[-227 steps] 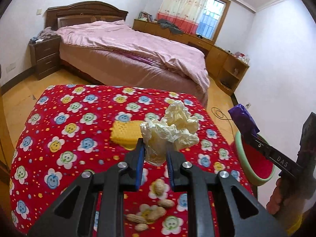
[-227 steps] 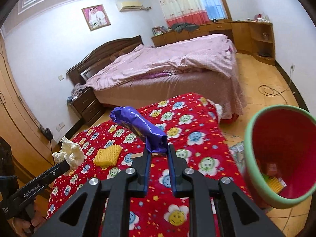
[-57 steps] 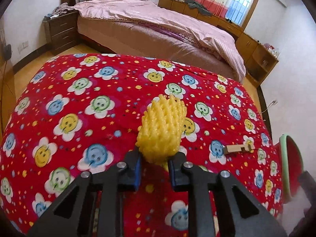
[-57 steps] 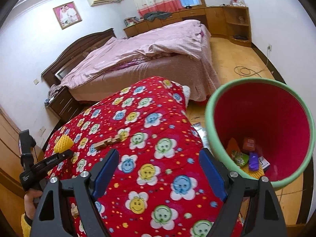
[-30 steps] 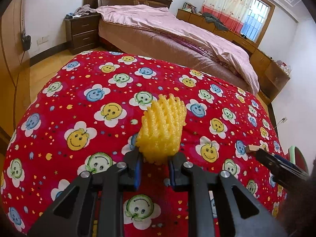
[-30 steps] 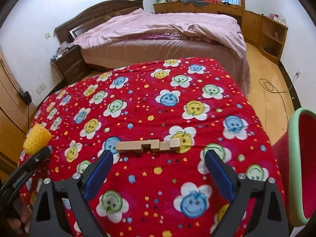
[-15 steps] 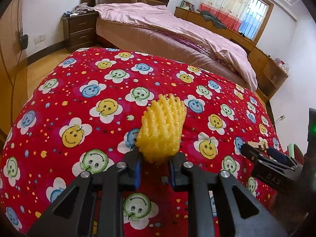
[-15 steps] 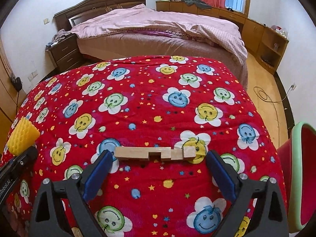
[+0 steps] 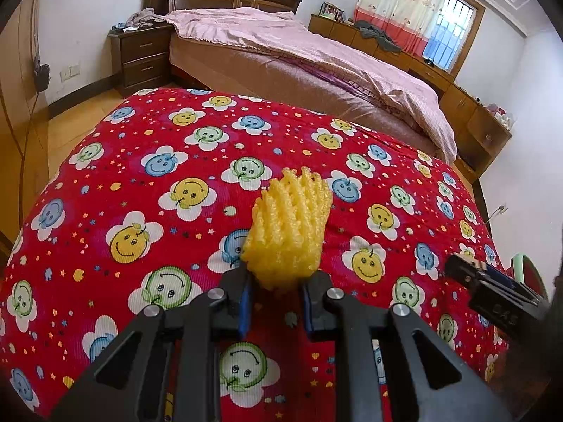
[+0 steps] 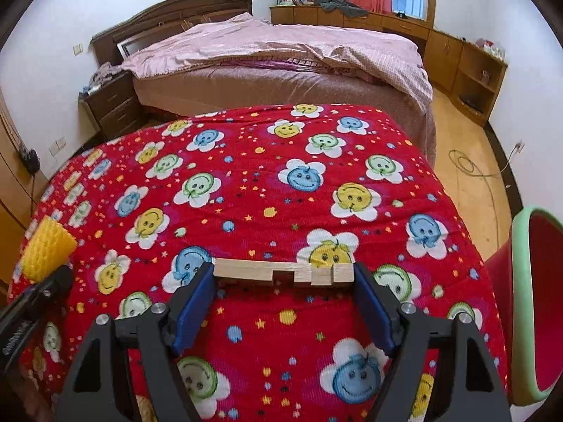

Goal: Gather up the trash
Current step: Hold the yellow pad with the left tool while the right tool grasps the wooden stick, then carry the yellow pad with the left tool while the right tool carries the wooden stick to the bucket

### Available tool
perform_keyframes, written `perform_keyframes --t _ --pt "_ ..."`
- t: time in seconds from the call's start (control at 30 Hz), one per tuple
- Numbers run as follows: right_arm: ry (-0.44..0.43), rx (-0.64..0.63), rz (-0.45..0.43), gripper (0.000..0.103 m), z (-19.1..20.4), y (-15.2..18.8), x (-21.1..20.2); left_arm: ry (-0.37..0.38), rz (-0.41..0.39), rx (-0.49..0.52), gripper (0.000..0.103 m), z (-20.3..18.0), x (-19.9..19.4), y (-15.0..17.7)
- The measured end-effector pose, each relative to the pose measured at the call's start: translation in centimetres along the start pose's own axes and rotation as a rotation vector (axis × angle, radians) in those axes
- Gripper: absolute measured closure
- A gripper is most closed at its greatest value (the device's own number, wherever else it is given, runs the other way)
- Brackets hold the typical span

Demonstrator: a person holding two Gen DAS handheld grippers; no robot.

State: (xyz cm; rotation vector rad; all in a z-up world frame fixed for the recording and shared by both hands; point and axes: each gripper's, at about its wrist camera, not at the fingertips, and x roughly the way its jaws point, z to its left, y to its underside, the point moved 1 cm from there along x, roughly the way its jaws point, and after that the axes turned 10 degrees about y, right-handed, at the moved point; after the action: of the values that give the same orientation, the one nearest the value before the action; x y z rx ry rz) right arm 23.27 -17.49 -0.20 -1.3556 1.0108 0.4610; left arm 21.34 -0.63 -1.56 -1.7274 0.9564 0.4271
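- Closing in, the right gripper (image 10: 283, 281) brackets the notched pale wooden strip (image 10: 282, 271) lying on the red smiley-flower cloth (image 10: 246, 190), jaws not yet pressing.
- Left gripper (image 9: 274, 293) clamps the yellow foam fruit net (image 9: 288, 235) aloft, likely bound for the green-rimmed red bin (image 10: 538, 302).

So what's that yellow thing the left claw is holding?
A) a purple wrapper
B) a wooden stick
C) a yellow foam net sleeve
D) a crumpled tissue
C: the left gripper is shut on a ribbed yellow foam net, held above the red smiley-flower cloth.
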Motion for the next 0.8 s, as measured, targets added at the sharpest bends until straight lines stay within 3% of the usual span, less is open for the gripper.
perform_keyframes --t 0.33,0.8 --pt "-0.044 0.060 -0.057 0.024 -3.0 1.7 -5.0 0.029 -0.005 0.035 0.081 -1.5 -1.0 -0.2" --pt "-0.062 0.194 -0.109 0.024 -9.8 5.0 -10.1 0.134 -0.020 0.132 0.081 -7.9 -5.1 0.5"
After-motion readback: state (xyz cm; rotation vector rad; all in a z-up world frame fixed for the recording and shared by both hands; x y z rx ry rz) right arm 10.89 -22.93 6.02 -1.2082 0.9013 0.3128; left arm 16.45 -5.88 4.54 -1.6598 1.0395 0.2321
